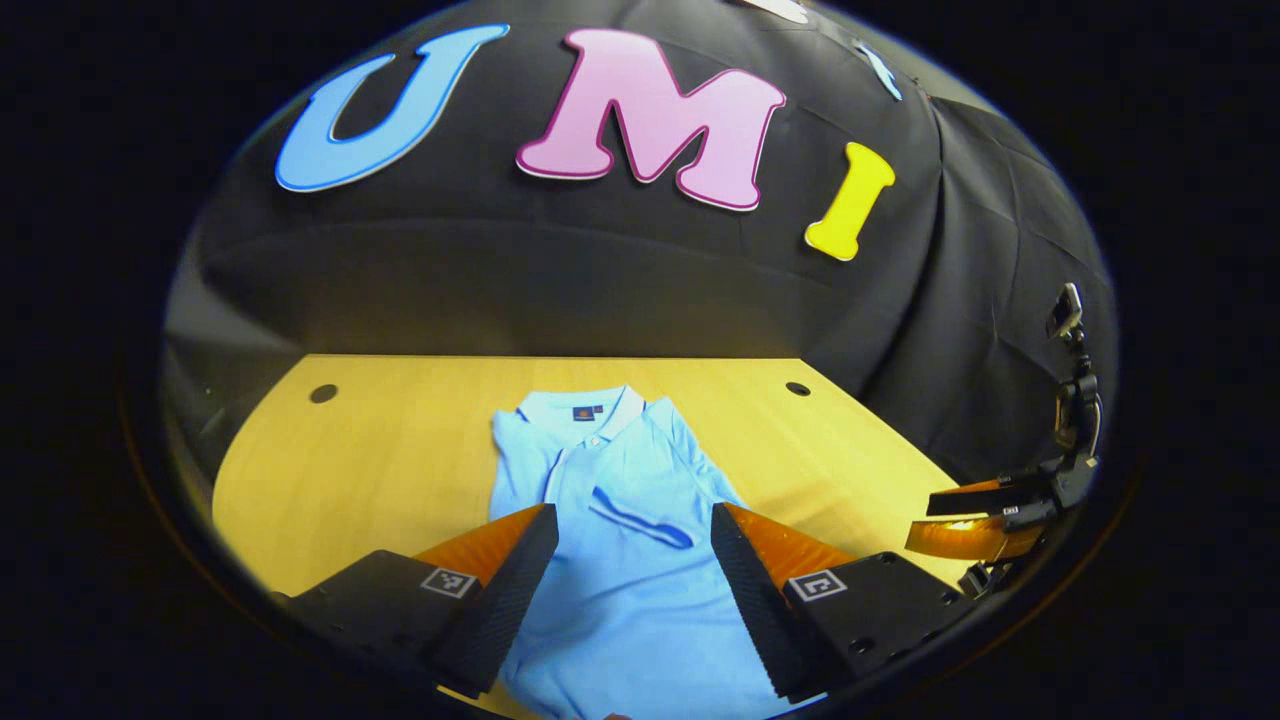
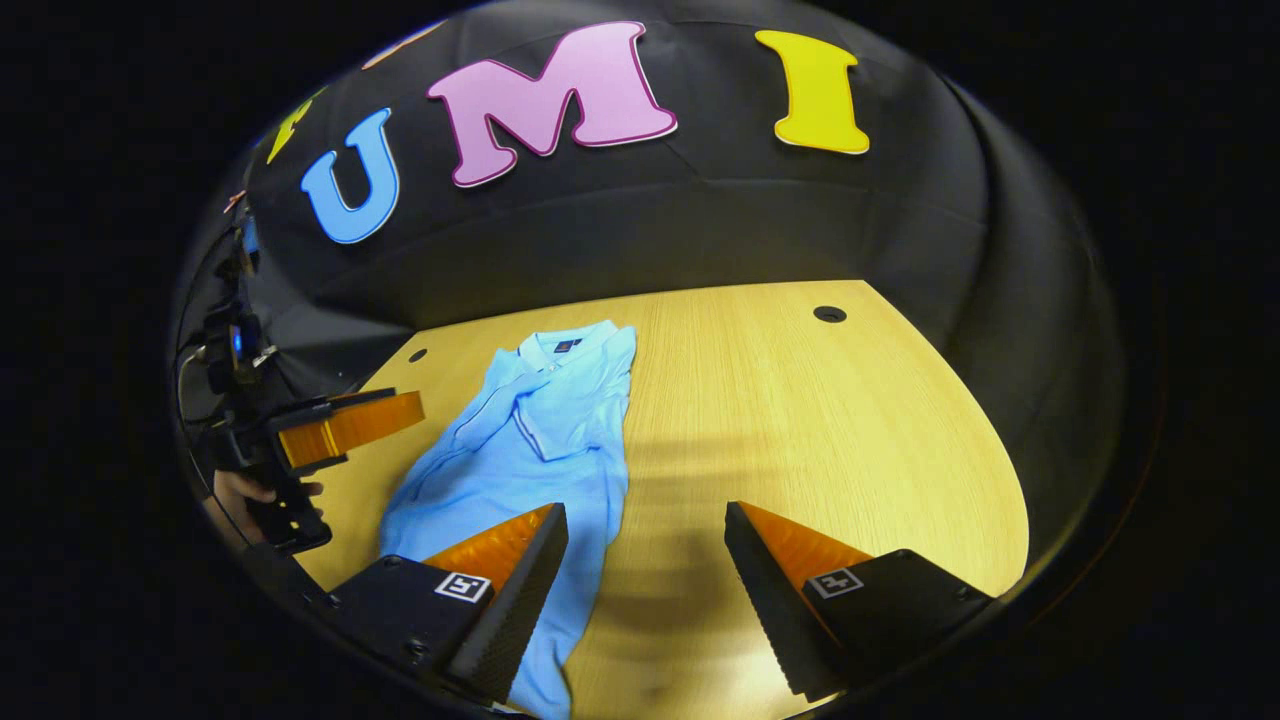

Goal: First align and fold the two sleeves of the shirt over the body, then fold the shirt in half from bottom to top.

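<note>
1 shirt (image 1: 620,520) on wooden table (image 1: 380,470).

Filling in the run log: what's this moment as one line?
shirt: flat on table, sleeves folded over body | left gripper: open above shirt | right gripper: open, empty | bottom-to-top fold: not done

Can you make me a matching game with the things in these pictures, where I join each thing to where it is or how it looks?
Things:
1. shirt
2. table
3. left gripper
4. collar

Places and states:
A. made of pale wood, with small round holes near the far edge
B. open, hovering over the shirt's body
C. light blue, lying flat with both sleeves folded in
D. at the far end of the shirt, toward the booth wall

Pairs: 1-C, 2-A, 3-B, 4-D
</note>
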A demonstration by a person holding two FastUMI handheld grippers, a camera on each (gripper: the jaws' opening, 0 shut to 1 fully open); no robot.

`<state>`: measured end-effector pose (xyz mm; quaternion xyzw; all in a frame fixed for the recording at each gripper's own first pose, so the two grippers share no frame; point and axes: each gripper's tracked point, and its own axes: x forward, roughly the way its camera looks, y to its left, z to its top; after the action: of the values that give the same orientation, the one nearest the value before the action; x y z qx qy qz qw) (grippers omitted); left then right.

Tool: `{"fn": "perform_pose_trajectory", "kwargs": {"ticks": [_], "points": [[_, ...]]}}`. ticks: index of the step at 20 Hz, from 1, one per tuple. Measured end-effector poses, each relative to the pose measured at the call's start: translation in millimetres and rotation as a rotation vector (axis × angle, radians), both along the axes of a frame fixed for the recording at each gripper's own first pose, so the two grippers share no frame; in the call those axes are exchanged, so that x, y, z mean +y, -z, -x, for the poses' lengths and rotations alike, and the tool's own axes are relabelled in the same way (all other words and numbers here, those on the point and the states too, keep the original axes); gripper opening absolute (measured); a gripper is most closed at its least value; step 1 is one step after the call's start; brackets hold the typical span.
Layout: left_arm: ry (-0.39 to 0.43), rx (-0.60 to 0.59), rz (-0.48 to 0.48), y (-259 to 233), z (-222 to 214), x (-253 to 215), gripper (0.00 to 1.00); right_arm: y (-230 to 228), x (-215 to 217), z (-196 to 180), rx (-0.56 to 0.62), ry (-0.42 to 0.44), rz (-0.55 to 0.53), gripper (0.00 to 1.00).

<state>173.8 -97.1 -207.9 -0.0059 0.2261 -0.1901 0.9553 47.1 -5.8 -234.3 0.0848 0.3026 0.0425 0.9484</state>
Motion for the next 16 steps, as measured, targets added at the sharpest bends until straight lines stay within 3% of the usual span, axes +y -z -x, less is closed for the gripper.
{"fn": "perform_pose_trajectory", "kwargs": {"ticks": [6,10,16], "points": [[-0.050,0.036,-0.030,12.5,106.5,45.7,0.97,20.4,48.4,70.6,0.064,-0.036,-0.030,0.99],[-0.083,0.123,-0.058,55.8,167.4,66.4,0.97,46.9,71.4,116.6,0.121,-0.056,-0.030,0.99],[-0.100,0.212,-0.120,107.4,220.3,75.3,0.98,83.6,84.9,161.3,0.198,-0.061,-0.018,0.99]]}}
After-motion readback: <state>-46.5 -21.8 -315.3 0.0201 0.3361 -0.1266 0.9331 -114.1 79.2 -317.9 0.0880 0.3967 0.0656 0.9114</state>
